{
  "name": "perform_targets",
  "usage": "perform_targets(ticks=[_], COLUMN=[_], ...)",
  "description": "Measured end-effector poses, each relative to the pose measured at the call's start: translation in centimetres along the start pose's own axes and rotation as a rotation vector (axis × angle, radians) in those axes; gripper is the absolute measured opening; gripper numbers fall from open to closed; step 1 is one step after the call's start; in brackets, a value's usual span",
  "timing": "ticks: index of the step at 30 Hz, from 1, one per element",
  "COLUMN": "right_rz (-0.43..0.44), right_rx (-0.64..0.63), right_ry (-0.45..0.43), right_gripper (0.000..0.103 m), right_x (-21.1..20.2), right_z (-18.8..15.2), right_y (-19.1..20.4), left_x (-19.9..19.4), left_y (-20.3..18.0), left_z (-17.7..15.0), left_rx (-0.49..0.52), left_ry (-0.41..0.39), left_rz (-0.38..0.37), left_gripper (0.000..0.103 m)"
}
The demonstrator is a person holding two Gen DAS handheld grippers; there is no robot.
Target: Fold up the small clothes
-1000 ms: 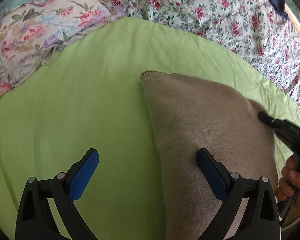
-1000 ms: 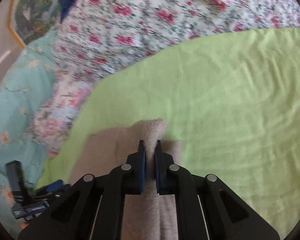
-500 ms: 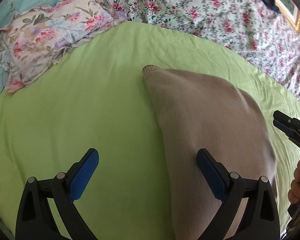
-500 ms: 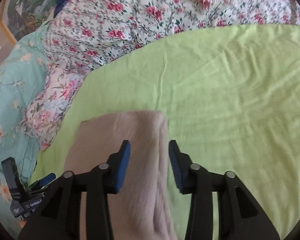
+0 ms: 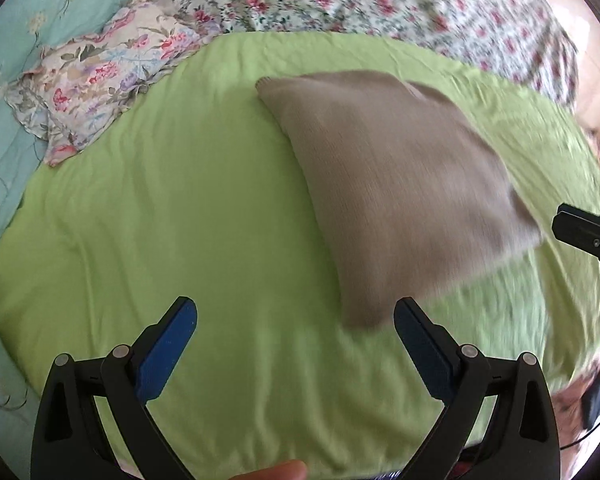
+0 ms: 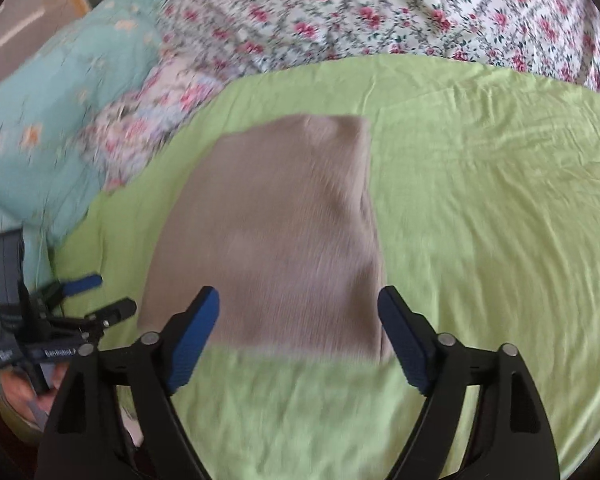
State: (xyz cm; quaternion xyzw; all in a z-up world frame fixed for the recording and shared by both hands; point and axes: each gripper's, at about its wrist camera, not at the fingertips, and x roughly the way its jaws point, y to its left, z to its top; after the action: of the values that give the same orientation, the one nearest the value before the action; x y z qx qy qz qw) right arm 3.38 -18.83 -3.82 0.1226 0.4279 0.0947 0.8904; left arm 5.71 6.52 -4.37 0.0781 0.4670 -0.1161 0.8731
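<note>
White lettering on the left hand-held gripper [image 6: 100, 296] is blurred, unreadable.

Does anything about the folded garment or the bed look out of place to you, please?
Nothing much stands out. The beige sweater lies folded in a tidy rectangle on the green sheet, free of both open tongs, left and right. The sheet is lightly wrinkled; motion blur hides finer detail.

A folded beige sweater [image 5: 396, 184] lies on the green sheet [image 5: 160, 220]; the left gripper [image 5: 296, 332] hangs spread wide above it.
</note>
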Motion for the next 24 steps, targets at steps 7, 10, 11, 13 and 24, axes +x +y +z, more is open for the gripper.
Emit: perform_targets(ticks=[7,10,11,13,24], right_rz=[-0.053,-0.079,-0.088,-0.098,-0.098], right_rx=[-0.095,-0.135,-0.146,-0.17,-0.141], right_ry=[0.096,0.126,0.127,0.122,0.077], right_gripper=[0.094,0.095,0.095,0.096,0.102], right_x=[-1.3,-2.1,-2.5,-3.3,-3.0], right_z=[-4.6,-5.9,-6.2,-6.6,-5.4], right_y=[1.9,2.5,2.7,3.1,3.7], left_x=[-1.8,-2.4,-2.9,-3.7,-3.8], left_y=[-1.1,-0.9,-0.8,-0.6,-0.9], left_z=[-3.2,-3.7,-3.9,-4.1,-2.8], left_rx=[0.052,0.053,0.051,0.051,0.064], left_ry=[0.025,0.037,0.032,0.019,-0.003], left_rz=[-0.007,0.004,0.004,0.004,0.046], left_gripper=[0.099,0.099,0.099,0.099,0.102])
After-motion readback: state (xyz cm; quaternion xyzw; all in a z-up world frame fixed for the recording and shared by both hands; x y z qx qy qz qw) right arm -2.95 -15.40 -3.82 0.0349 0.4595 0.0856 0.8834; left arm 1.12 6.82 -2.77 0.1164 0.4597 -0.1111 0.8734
